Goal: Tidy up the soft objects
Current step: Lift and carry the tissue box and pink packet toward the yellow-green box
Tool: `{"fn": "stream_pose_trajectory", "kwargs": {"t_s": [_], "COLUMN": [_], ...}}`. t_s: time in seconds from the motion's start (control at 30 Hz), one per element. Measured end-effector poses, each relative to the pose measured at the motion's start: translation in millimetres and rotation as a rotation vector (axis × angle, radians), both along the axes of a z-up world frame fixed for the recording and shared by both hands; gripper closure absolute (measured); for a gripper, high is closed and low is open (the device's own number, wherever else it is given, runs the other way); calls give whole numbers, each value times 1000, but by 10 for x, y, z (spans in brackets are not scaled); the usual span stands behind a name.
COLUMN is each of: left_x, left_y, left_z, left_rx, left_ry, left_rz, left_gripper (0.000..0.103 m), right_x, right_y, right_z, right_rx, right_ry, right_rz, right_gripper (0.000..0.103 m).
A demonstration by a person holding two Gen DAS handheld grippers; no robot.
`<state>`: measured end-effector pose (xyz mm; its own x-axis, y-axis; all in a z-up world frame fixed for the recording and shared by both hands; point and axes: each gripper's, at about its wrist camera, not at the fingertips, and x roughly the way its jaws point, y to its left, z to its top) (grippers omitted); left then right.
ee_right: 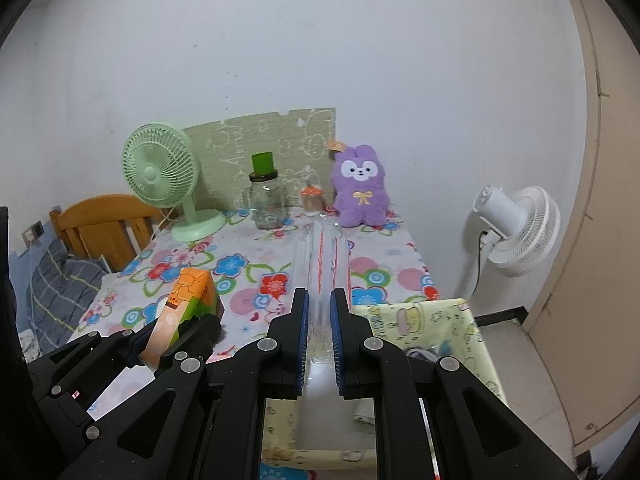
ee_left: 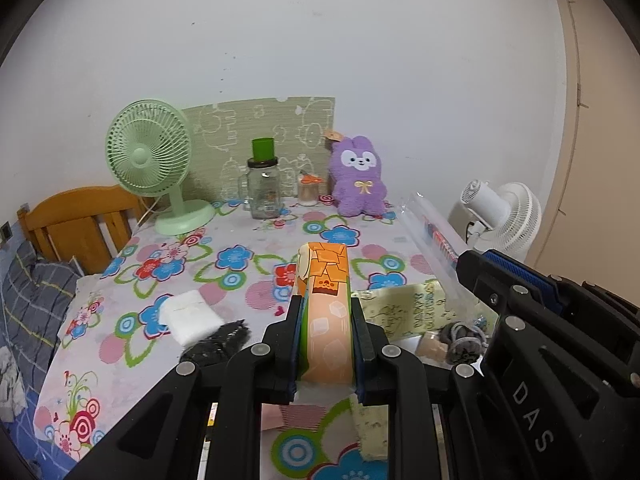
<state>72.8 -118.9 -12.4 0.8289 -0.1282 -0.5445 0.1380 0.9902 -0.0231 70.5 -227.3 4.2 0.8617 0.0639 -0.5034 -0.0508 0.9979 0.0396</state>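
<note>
The left gripper (ee_left: 325,320) pinches an orange pack (ee_left: 326,280); the right gripper (ee_right: 319,320) pinches a clear bag (ee_right: 322,252). Both hang above the table (ee_left: 240,240), probably for bagging. The yellow bin (ee_right: 448,320) sits at its right edge.

Floral-cloth table (ee_left: 256,280): green fan (ee_left: 152,160), glass jar (ee_left: 263,188), purple plush (ee_left: 358,178), white pad (ee_left: 190,316).

Bystanders along the table's far edge

Green desk fan (ee_left: 149,160) stands at the far left corner; glass jar (ee_left: 264,194) with green cup (ee_left: 263,149) on top mid-edge, small bottle (ee_left: 309,190) beside it; white fan (ee_right: 520,228) stands off the right edge.
</note>
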Motion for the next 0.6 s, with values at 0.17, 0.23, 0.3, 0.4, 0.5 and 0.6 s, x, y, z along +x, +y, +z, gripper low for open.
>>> {"fn": "stream_pose_trajectory", "kwargs": {"t_s": [0.17,0.23,0.3,0.4,0.5,0.6], "left_x": [-4,4,17,36,64,78], "left_y": [-126,-164,-205,-277,-354,-430], "left_z": [3,2,-3,-17,-47,-78], "left_rx": [3,3,4,4,5,7], "left_ry": [-4,-4,-4,0,7,16], "left_rz": [-24,-31,-40,-54,-70,-84], "left_gripper": [84,84,84,84,84,84], "right_x": [-12,-14,-18,-23,-14,-2], "right_y": [-110,-153,-197,-273,-347,-416], "right_z": [-1,-3,-8,-15,-38,-80], "right_rx": [-4,-3,-1,-1,-1,3], "right_ry": [-5,-6,-6,-5,-1,6], "right_rz": [-20,-28,-36,-50,-65,-81], "right_gripper": [89,89,89,89,89,89]}}
